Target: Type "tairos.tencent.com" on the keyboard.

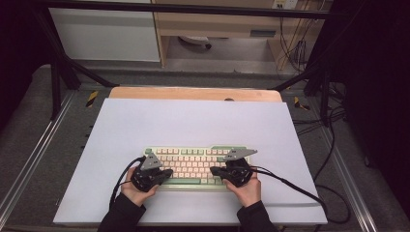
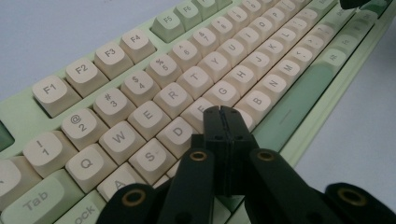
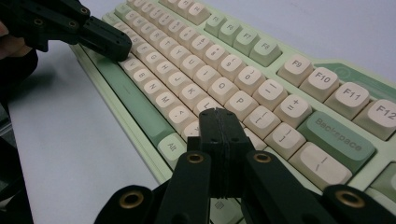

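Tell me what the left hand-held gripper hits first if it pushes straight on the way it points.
Probably the cream keycaps of the pale green keyboard: the left hand-held gripper, jaws shut, tips sit just above the keys near F and G. Depth is unclear, so it may already touch them.

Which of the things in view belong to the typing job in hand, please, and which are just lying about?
In the job:
- keyboard, cream keys on a green case
- left claw, jaws shut, tip over the home-row keys
- right claw, jaws shut, tip over the right-hand keys

Lying about:
- white mat under the keyboard
- wooden table edge
- loose cables on the floor at right
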